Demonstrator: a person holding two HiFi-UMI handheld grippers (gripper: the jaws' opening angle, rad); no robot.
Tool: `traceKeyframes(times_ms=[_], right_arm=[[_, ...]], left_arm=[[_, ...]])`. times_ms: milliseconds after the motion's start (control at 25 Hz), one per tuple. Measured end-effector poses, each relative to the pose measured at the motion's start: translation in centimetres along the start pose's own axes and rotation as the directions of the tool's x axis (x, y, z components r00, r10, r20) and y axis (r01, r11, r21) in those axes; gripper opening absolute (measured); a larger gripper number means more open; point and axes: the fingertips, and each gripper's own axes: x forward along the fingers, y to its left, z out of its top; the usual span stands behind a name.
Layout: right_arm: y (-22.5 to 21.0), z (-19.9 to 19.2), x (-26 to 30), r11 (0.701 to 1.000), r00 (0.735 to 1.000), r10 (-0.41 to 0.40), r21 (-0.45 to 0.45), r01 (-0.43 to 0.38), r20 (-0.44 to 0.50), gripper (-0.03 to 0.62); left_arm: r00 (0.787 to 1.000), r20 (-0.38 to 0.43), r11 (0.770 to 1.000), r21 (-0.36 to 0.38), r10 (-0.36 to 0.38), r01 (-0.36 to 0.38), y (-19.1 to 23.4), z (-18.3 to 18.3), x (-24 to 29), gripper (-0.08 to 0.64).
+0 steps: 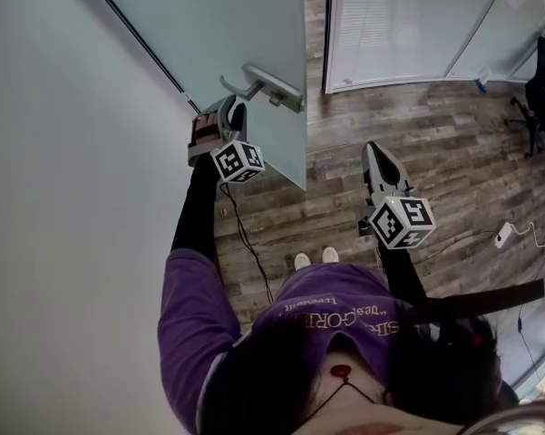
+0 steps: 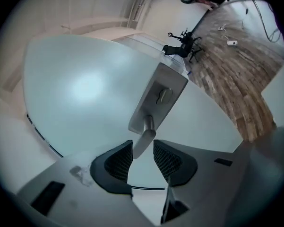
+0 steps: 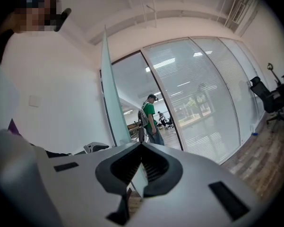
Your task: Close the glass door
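Purple sleeve (image 1: 186,320) nearest; 2 tools: left tool (image 2: 142,148) spread wide, 1 silver lever handle (image 1: 267,84) loose between, on ajar frosted glass door (image 1: 236,25); right tool (image 3: 142,144) closed, empty

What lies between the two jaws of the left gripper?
The end of the door handle lies between the open jaws of the left gripper. They do not appear to press on it. The left gripper view shows this.

Just behind my right gripper (image 1: 374,149), my purple shirt (image 1: 192,324) has white letters (image 1: 345,320), upside down. I can read "GORE". The rest is too blurry.
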Motion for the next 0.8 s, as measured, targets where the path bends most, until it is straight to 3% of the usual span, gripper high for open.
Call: traceKeyframes(times_ms=[160, 360, 560, 640, 800], right_arm=[[-0.7, 0.1, -0.2, 1.000, 1.000, -0.017, -0.002, 0.017, 0.006, -0.014], [-0.4, 0.5, 0.0, 1.000, 1.000, -0.021, -0.001, 0.021, 0.012, -0.014], [0.9, -0.2, 0.9, 1.000, 1.000, 0.024, -0.014, -0.024, 0.011, -0.014], [1.0, -0.5, 0.9, 1.000, 1.000, 0.021, -0.017, -0.021, 0.002, -0.014], [0.8, 0.2, 0.1, 1.000, 1.000, -0.006, -0.010, 0.006, 0.004, -0.014]], left_arm=[[1.000, -0.002, 0.987, 0.158, -0.007, 0.007, 0.1, 0.1, 1.1, 0.115], [0.999, 0.028, 0.935, 0.353, 0.026, -0.034, -0.1, 0.3, 1.1, 0.115], [0.996, -0.089, 0.943, 0.330, -0.014, 0.043, -0.5, -1.4, 2.6, 0.120], [0.997, -0.080, 0.945, 0.325, -0.019, 0.044, -0.5, -1.0, 3.2, 0.121], [0.998, -0.062, 0.922, 0.386, 0.003, 0.022, -0.2, 0.4, 3.9, 0.118]])
